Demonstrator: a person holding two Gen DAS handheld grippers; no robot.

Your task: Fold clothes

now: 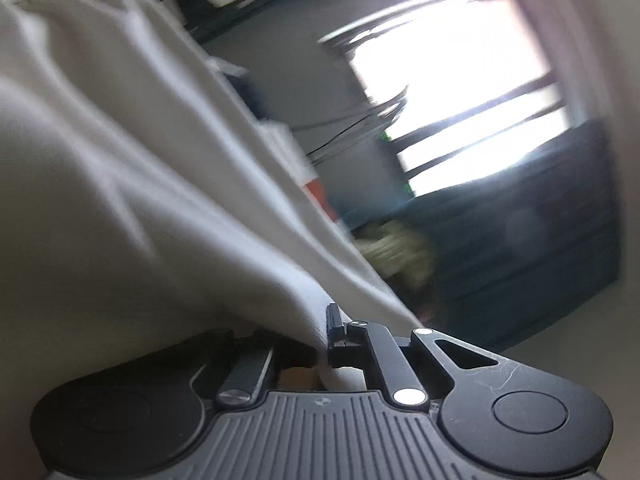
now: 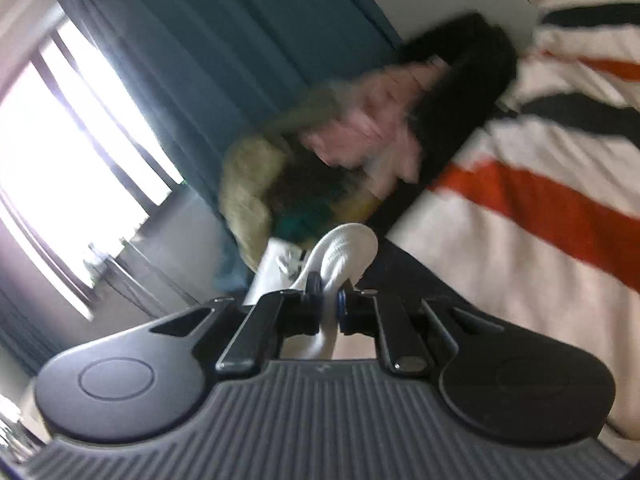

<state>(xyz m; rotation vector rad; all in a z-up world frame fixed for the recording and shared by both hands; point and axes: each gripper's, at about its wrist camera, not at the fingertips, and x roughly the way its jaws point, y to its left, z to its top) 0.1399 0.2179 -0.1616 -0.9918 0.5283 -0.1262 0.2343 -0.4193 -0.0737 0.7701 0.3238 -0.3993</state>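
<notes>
A white garment [image 1: 140, 180] hangs in long folds across the left half of the left wrist view. Its lower edge runs down into my left gripper [image 1: 322, 344], which is shut on it; the left finger is buried under the cloth. In the right wrist view, a ribbed white fold of the garment [image 2: 344, 252] sticks up from between the pads of my right gripper [image 2: 329, 306]. That gripper is shut on the fold, and more white cloth hangs below the pads. Both views are tilted and blurred.
A white cover with orange and dark stripes [image 2: 540, 200] fills the right side. A blurred pile of olive, pink and black clothes [image 2: 320, 140] lies ahead, also seen as an olive heap [image 1: 400, 248]. A bright window [image 1: 460, 92] and teal curtain [image 2: 240, 40] stand behind.
</notes>
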